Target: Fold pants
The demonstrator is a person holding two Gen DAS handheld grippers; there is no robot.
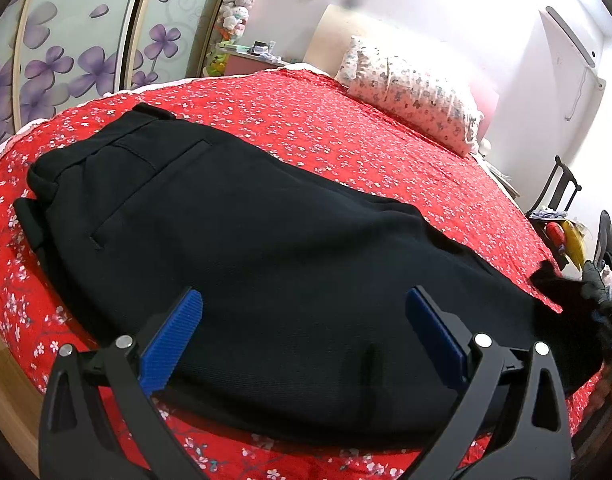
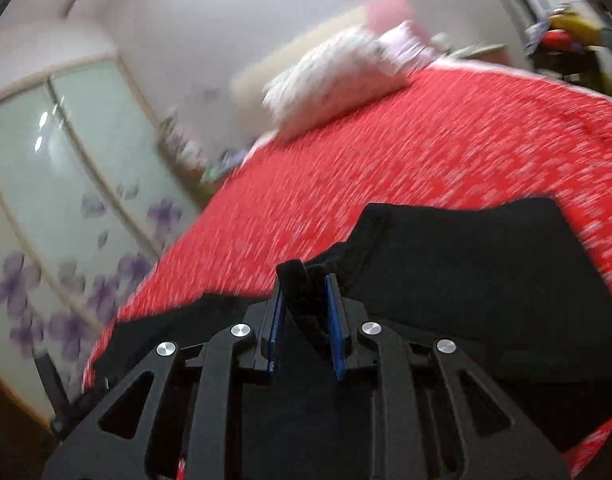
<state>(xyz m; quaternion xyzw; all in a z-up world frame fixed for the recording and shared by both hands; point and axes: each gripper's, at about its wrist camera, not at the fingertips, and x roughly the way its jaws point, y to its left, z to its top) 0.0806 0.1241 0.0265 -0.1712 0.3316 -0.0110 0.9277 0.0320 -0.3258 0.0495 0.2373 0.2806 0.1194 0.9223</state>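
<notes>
Your left gripper (image 1: pixel 302 312) hovered low over the black pants (image 1: pixel 242 240), its two blue ribbed pads (image 1: pixel 174 340) spread wide apart with nothing between them, angled down toward the near edge of the cloth. Your right gripper (image 2: pixel 304 312) was tilted, and its narrow blue pads (image 2: pixel 334 328) were clenched on a bunched fold of the pants (image 2: pixel 466 272), with the cloth rising in a ridge between them; that view was smeared by motion blur.

The pants lay flat across the red bedspread (image 1: pixel 346 132), waistband end toward the far left with a stitched back pocket (image 1: pixel 146 184) facing up, and the leg end running out to the right edge of the bed, where it met your right hand (image 1: pixel 602 292) in a dark glove. A patterned pillow (image 1: pixel 414 92) rested at the head of the bed against the white wall. Sliding wardrobe doors (image 1: pixel 66 52) of frosted glass with purple flower prints stood to the left, and a column of soft toys (image 1: pixel 236 4) hung beside them.

The bedspread was printed with small white blossoms. The pants' fabric looked matte and finely ribbed.
</notes>
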